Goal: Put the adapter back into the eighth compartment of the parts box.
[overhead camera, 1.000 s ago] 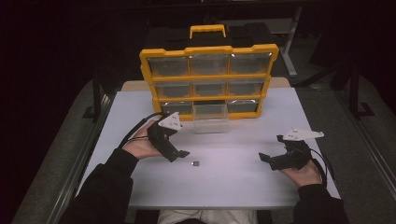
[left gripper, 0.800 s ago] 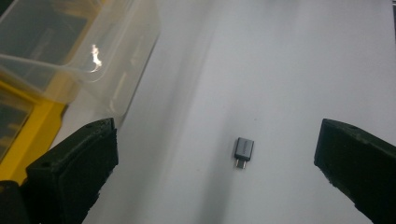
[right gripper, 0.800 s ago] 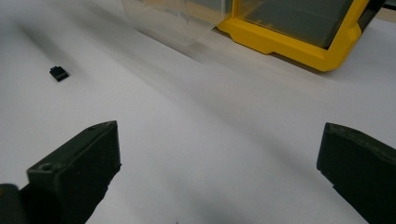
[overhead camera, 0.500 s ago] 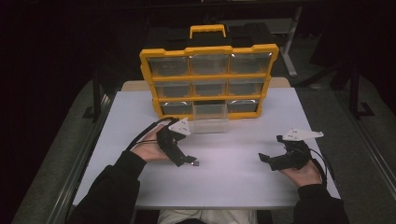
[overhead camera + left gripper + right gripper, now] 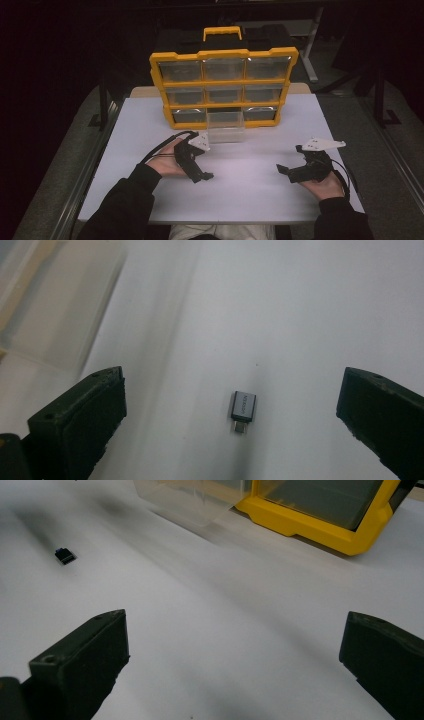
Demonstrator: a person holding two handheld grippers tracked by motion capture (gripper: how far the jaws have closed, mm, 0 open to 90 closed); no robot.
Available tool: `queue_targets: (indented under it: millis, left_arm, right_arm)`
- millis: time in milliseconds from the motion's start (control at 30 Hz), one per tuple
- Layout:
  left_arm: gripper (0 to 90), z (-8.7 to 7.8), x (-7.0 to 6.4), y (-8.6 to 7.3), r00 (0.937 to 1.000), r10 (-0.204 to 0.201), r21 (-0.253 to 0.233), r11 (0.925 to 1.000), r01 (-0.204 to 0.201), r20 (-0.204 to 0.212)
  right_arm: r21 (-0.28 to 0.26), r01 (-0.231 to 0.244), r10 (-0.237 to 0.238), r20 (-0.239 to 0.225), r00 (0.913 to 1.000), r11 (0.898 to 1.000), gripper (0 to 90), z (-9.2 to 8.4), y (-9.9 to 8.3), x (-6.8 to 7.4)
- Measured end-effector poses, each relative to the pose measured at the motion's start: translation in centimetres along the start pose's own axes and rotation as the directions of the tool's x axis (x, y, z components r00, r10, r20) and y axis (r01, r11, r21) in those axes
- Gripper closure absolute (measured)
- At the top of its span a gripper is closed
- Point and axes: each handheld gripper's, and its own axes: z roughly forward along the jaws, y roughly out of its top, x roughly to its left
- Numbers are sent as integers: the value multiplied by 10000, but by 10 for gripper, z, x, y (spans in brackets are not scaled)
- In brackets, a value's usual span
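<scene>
left gripper (image 5: pixel 202 176): jaws wide apart, tilted down over USB adapter (image 5: pixel 243 409) lying flat on white table (image 5: pixel 250 195), between jaws, untouched | right gripper (image 5: pixel 285 170): jaws apart, resting low, well apart from it

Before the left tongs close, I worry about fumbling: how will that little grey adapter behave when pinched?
The adapter looks like a rigid metal-cased block, so it probably won't flex. It lies flat and low on the smooth white table, so it may skid if nudged. Boxy, it is unlikely to roll. The left tongs stand wide open around it.
</scene>
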Motion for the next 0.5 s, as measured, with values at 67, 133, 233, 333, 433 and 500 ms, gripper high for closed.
queue_targets:
  millis: [67, 133, 233, 333, 433, 500]
  left_arm:
    - [0, 4, -1, -1, 10000, -12, 132, 9999, 11, 75]
    - [0, 8, -1, -3, 9999, 44, 297, 9995, -47, 104]
    - [0, 12, -1, -4, 9999, 75, 392, 9992, -80, 135]
    - [0, 17, -2, -5, 9997, 101, 562, 9984, -114, 233]
    - [53, 19, -2, -6, 9991, 150, 691, 9974, -178, 403]
    - [66, 21, -3, -6, 9987, 185, 749, 9969, -221, 483]
  right_arm:
    - [-4, 2, -2, -10, 10000, 10000, 0, 0, 0, 0]
    - [-28, 10, -10, 6, 10000, 10000, 0, 0, 0, 0]
    - [-6, 1, -1, 3, 10000, 10000, 0, 0, 0, 0]
    - [22, 0, 0, -1, 10000, 10000, 0, 1, 0, 0]
    - [28, 19, -19, 6, 10000, 10000, 0, 1, 0, 0]
    - [31, 20, -20, 5, 10000, 10000, 0, 1, 0, 0]
